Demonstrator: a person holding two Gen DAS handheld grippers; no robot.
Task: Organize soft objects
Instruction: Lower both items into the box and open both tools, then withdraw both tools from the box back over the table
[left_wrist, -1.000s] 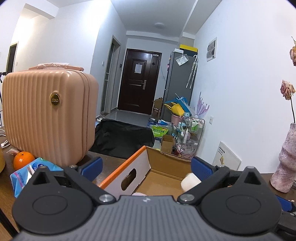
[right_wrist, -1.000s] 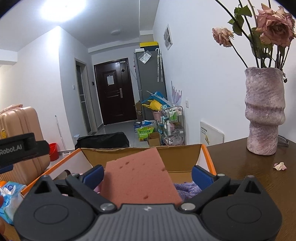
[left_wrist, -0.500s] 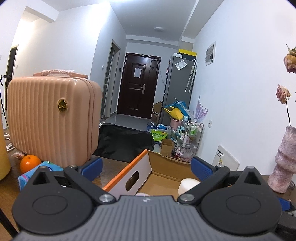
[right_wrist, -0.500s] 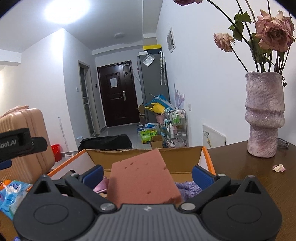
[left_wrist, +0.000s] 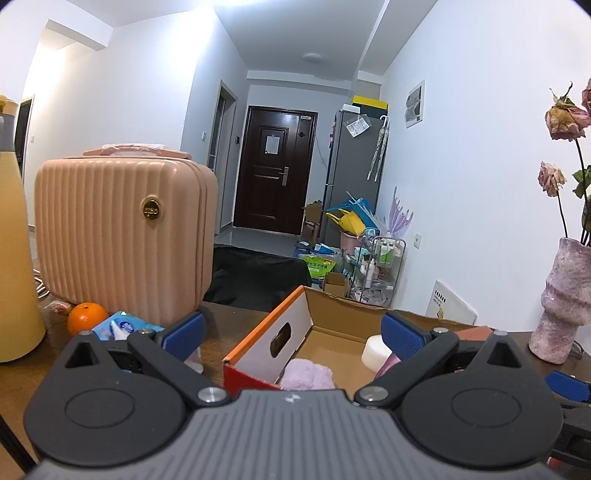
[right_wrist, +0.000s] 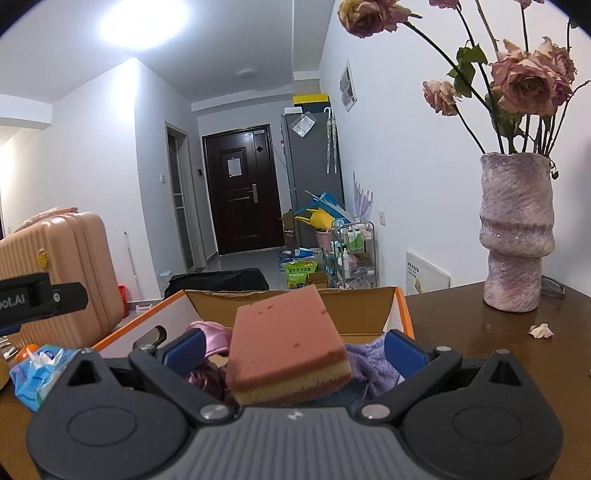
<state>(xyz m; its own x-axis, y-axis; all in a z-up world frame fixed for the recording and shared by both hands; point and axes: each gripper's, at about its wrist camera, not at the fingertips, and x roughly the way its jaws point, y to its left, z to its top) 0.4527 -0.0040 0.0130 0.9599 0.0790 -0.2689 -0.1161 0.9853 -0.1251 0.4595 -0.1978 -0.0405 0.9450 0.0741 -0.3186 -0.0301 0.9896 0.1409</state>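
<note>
An open cardboard box (right_wrist: 362, 306) with an orange rim stands on the brown table. A pink-topped sponge with a yellow layer (right_wrist: 286, 347) lies between the fingers of my right gripper (right_wrist: 293, 350), on the soft things in the box. The blue pads stand apart from the sponge's sides, so the gripper is open. Around the sponge are a pink satin cloth (right_wrist: 212, 332) and a purple knitted cloth (right_wrist: 369, 363). My left gripper (left_wrist: 293, 332) is open and holds nothing, level with the box (left_wrist: 332, 306). Inside I see a lilac fluffy cloth (left_wrist: 308, 374) and a white foam piece (left_wrist: 375, 354).
A peach suitcase (left_wrist: 122, 236) stands left of the box, with an orange (left_wrist: 86, 317), a blue tissue pack (left_wrist: 122, 328) and a yellow bottle (left_wrist: 14, 258) nearby. A pink vase of dried roses (right_wrist: 515, 236) and a fallen petal (right_wrist: 541, 330) are on the right.
The sponge sits lower and flatter between the right fingers, its yellow side now showing. The left gripper drew back and rose, bringing the lilac cloth and yellow bottle into view.
</note>
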